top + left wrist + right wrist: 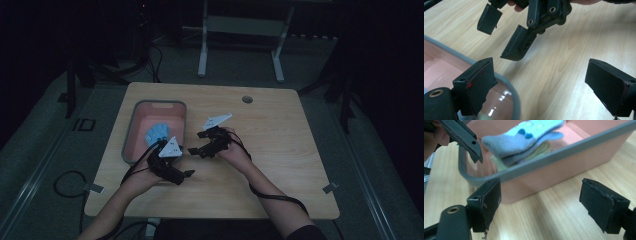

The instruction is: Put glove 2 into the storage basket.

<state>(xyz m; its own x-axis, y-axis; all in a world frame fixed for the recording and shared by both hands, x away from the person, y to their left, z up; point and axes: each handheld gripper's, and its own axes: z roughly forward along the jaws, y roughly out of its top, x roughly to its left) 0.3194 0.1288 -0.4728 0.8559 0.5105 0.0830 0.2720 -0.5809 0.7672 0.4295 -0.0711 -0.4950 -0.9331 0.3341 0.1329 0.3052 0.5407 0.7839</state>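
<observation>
Left claw (189,173) and right claw (192,150) are hovering released, jaws apart and empty, beside the pink bin (131,131) on the desk (280,140); folded socks (159,133) are lying inside it.

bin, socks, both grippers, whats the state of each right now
pink bin: upright on the table, open top, holding socks
socks: a small stack lying in the bin, blue one on top, pale green beneath
left gripper: open, nothing between its jaws, by the bin's rim
right gripper: open, nothing between its jaws, over the table facing the bin
</observation>
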